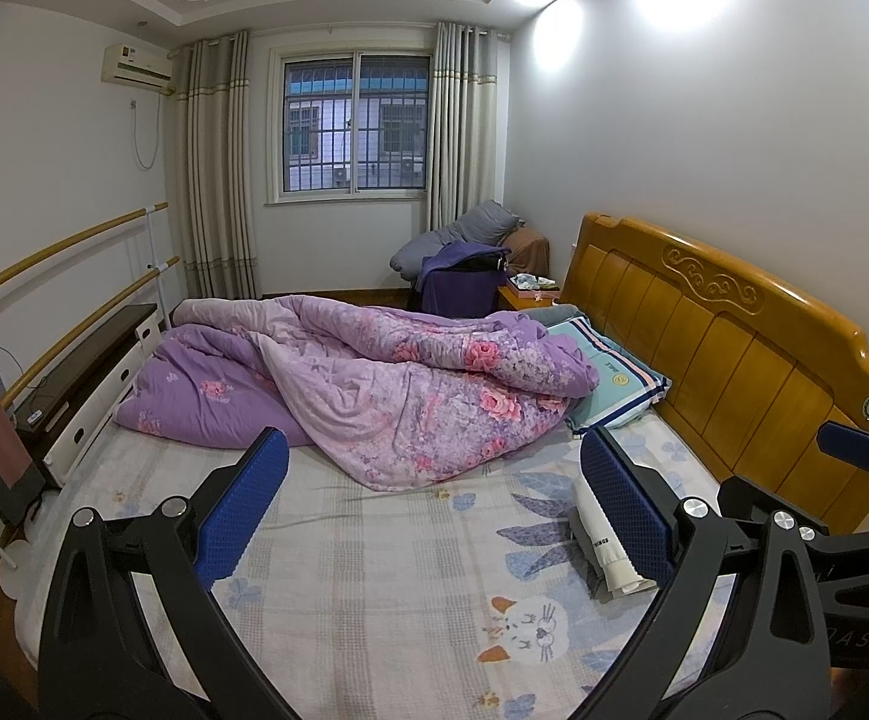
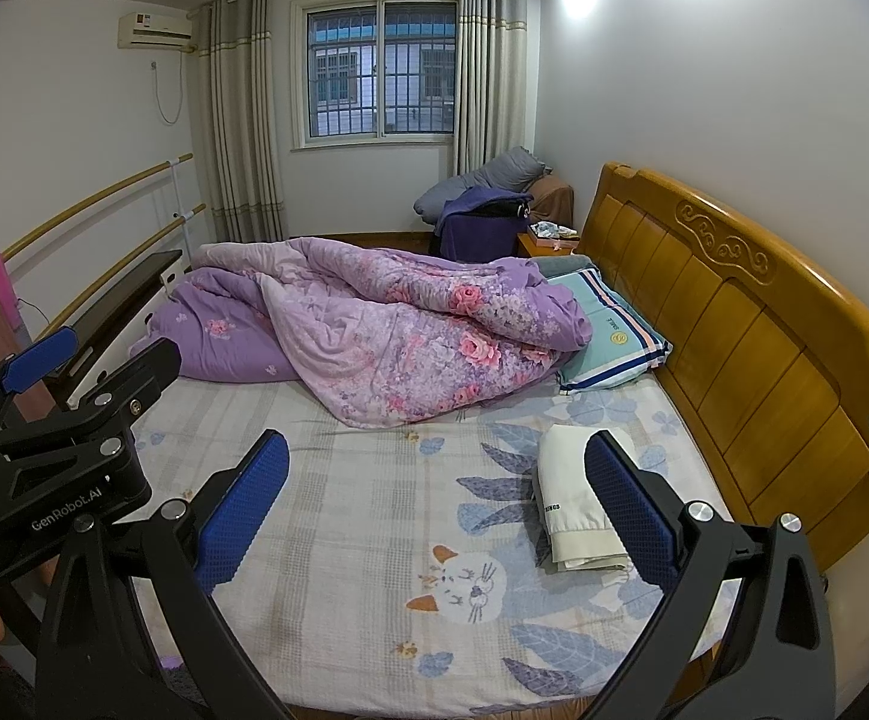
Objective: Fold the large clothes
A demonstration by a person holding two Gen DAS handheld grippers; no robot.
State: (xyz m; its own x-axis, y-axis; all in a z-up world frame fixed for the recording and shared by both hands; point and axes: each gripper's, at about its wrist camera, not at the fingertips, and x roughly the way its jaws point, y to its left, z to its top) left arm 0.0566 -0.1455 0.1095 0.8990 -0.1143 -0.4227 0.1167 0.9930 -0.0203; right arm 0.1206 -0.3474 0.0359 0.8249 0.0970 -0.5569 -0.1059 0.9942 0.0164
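At the far left, two wooden rails (image 2: 104,195) run along the white wall, with a dark bench (image 2: 128,288) below them beside the bed. The left gripper (image 1: 434,504), with blue ridged pads, hangs above the pale checked bedsheet with a cat print (image 2: 344,510), its jaws spread wide with nothing between them. Farther back in the middle, a crumpled purple floral quilt (image 2: 386,336) lies heaped across the mattress, well apart from both claws. To its right a teal striped pillow (image 2: 611,336) rests against the carved orange wooden headboard (image 2: 764,324). The right gripper (image 2: 437,504) also hovers over the sheet, spread wide and empty. The folded cream garment with dark lettering (image 2: 575,498) lies on the sheet near the headboard, at the right gripper's right finger (image 2: 632,504), which partly covers it; whether they touch cannot be told.
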